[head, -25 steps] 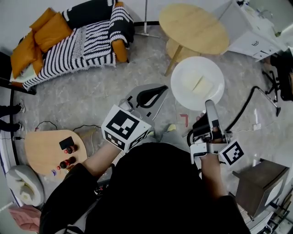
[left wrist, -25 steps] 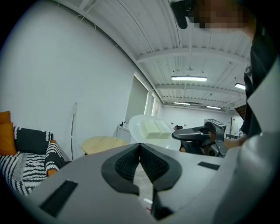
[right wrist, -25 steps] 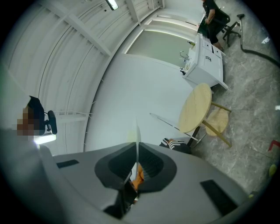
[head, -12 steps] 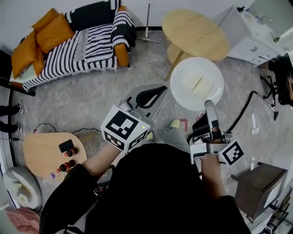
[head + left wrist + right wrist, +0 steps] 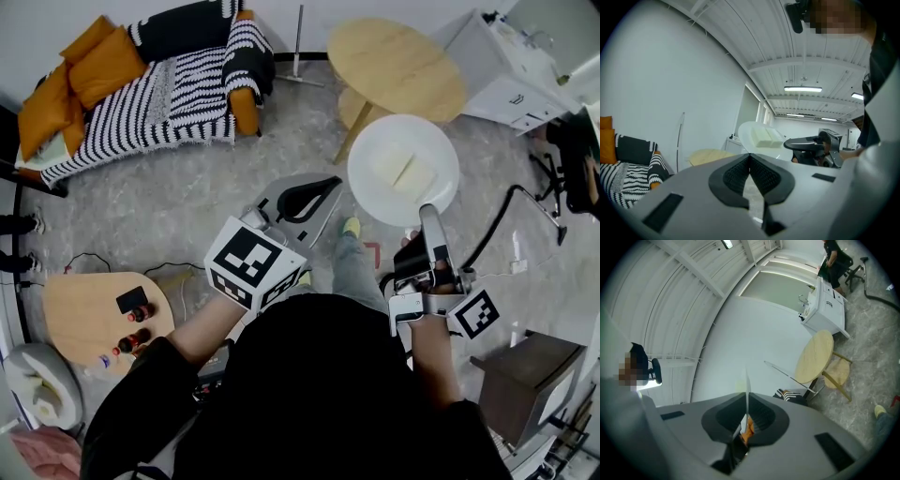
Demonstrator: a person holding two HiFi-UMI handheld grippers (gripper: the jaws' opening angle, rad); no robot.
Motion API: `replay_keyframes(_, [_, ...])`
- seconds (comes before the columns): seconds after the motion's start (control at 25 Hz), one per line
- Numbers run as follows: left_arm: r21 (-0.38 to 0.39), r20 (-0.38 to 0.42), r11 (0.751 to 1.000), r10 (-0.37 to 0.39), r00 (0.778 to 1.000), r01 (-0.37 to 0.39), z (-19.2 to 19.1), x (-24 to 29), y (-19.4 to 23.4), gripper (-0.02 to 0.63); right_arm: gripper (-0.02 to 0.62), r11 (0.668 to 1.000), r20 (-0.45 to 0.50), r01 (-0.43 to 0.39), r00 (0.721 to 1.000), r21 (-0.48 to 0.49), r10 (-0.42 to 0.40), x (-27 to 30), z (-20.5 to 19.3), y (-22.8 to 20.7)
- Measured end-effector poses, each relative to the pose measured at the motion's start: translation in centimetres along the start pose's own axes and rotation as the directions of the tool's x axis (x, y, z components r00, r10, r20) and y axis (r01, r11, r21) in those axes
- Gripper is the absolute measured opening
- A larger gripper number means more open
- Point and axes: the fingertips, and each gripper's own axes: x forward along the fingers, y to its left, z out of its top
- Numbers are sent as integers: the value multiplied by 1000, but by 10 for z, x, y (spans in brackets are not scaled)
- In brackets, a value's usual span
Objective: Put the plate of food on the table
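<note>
Right claw [image 5: 428, 217] is clamped on the near rim of the white plate [image 5: 375, 192], which is held above the grey floor [image 5: 169, 202] with two pale food slabs [image 5: 403, 172] on it. Left claw [image 5: 333, 181], left of the plate, is closed on nothing. A striped sofa [image 5: 159, 94] is seen far left. The round wooden table [image 5: 396, 61] stands just beyond the plate, a white cabinet [image 5: 511, 66] far right, and a small table [image 5: 80, 319] near left.

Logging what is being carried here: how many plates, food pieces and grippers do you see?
White round plate: 1
Pale rectangular food slabs on the plate: 2
Two-jaw grippers (left gripper shut on nothing, right gripper shut on the plate's rim): 2
Total: 5
</note>
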Motion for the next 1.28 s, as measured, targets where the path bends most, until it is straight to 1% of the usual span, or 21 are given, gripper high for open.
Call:
replay_keyframes(0.6, [3, -18, 1000, -1, 1000, 1, -2, 24, 8, 8, 20, 1000, 5, -13, 1000, 12, 13, 14, 14, -18])
replay_keyframes(0.88, [1, -45, 1000, 3, 999, -3, 1, 65, 29, 8, 20, 999, 7, -9, 1000, 38, 9, 43, 43, -46])
replay_keyframes(1.2, [5, -63, 1000, 18, 998, -17, 4, 97, 53, 8, 20, 998, 2, -27, 1000, 52, 27, 70, 62, -68])
replay_keyframes(1.28, [2, -70, 1000, 22, 997, -22, 3, 108, 58, 8, 20, 998, -2, -20, 1000, 60, 20, 76, 68, -77])
